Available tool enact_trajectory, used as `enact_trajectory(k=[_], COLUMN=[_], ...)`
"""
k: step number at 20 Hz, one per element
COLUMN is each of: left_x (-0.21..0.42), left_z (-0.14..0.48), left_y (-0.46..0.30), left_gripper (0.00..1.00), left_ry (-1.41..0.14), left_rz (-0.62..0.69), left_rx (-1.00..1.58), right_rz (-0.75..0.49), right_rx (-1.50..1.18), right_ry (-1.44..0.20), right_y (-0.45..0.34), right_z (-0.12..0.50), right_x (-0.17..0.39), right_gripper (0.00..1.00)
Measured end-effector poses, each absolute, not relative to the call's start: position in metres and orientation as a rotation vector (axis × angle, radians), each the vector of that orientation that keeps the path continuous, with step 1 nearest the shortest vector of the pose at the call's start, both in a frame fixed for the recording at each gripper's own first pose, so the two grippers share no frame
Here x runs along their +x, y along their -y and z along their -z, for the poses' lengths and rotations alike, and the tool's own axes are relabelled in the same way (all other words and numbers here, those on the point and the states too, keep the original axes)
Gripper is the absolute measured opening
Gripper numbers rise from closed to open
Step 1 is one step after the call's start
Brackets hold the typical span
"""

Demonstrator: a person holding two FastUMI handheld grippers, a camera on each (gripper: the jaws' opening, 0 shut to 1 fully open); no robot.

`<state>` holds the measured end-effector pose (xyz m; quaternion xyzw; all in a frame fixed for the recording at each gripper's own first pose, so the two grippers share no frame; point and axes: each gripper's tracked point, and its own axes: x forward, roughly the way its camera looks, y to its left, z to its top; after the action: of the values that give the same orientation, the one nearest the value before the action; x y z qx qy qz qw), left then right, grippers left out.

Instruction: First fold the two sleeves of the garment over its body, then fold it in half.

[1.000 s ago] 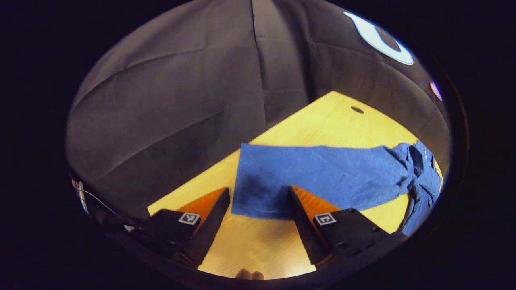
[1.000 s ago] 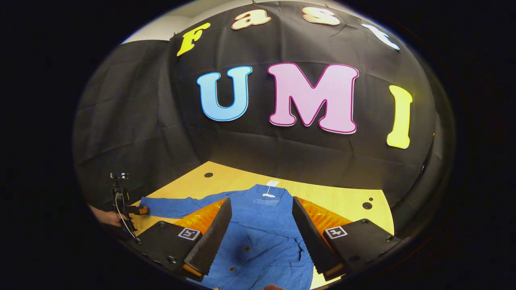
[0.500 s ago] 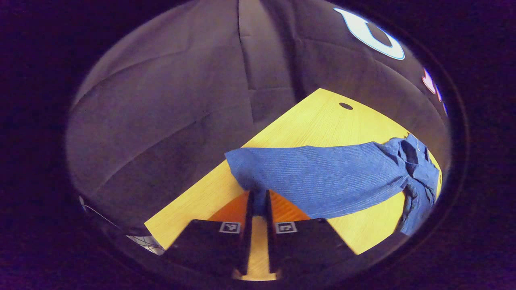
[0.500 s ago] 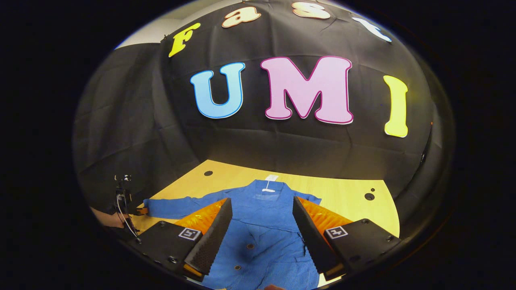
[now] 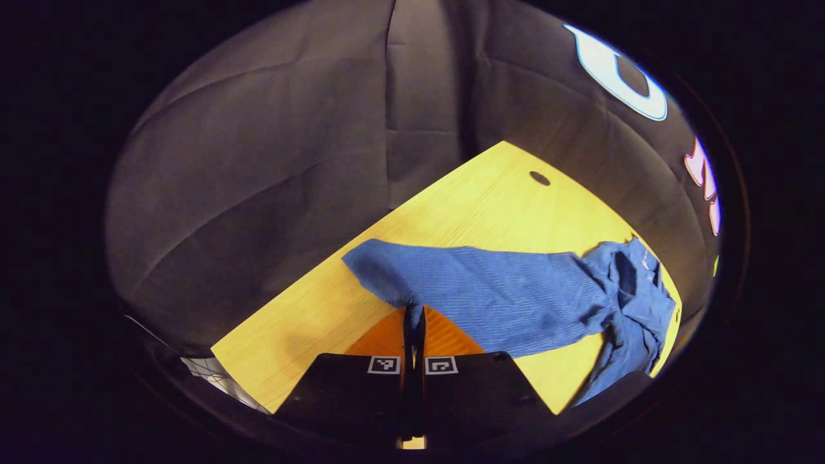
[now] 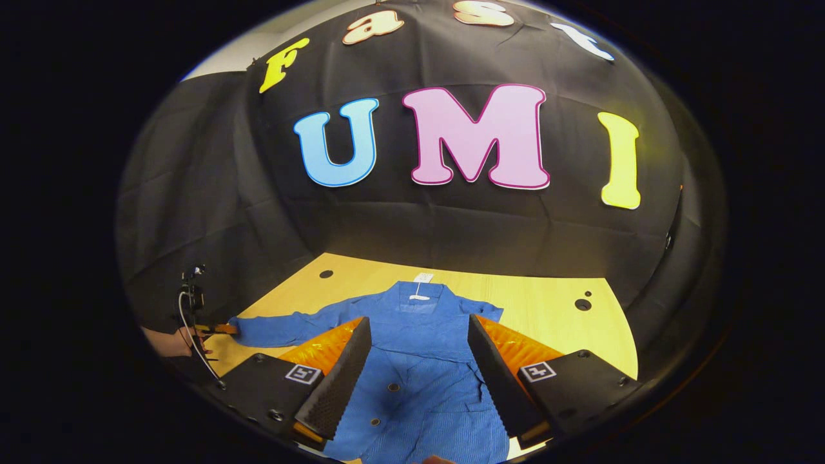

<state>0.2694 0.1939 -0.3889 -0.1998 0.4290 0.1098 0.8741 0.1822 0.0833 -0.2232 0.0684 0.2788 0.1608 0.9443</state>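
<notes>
A yellow wooden table (image 6: 548, 309) stands in a booth with black cloth walls, and a blue button-front garment (image 6: 419, 361) lies spread flat on it, collar toward the far wall.

At the far left, in the right gripper view, a hand (image 6: 169, 341) holds the left gripper (image 6: 216, 329) at the cuff of the garment's left sleeve (image 6: 283, 327), which stretches out flat across the table. In the left gripper view, the left gripper (image 5: 413, 316) has its two fingers pressed together on the cuff edge of that sleeve (image 5: 490, 293), and the cuff puckers where it is pinched. The rest of the garment (image 5: 635, 303) lies bunched at the far right.

Further right, the right gripper (image 6: 417, 345) hovers over the garment's body with its fingers spread wide apart, holding nothing. Two dark buttons show between them.
</notes>
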Motion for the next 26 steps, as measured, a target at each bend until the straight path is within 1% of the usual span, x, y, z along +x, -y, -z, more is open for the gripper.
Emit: enact_trajectory(k=[7,11,16,19,26], left_x=[0.284,0.303,0.325,0.338,0.364], left_z=[0.305,0.243,0.179,0.170,0.189], left_y=[-0.152,-0.100,-0.008,0.055,0.212], left_gripper=[0.00,0.00,0.00,0.00,0.00], left_ry=[-0.777,-0.700,-0.634,-0.651,-0.728], left_rz=[-0.069,0.053,0.230,0.324,0.521], left_rx=[-0.438,-0.442,-0.407,-0.380,-0.285], right_rz=[-0.311,-0.306,-0.277,-0.245,-0.176], right_rx=[0.189,0.209,0.224,0.234,0.267], right_ry=[-0.566,-0.564,-0.556,-0.561,-0.581], right_y=[-0.076,-0.071,-0.049,-0.031,0.012], right_z=[0.222,0.221,0.221,0.223,0.229], right_x=[0.180,0.172,0.160,0.151,0.128], right_gripper=[0.96,0.96,0.96,0.96,0.96])
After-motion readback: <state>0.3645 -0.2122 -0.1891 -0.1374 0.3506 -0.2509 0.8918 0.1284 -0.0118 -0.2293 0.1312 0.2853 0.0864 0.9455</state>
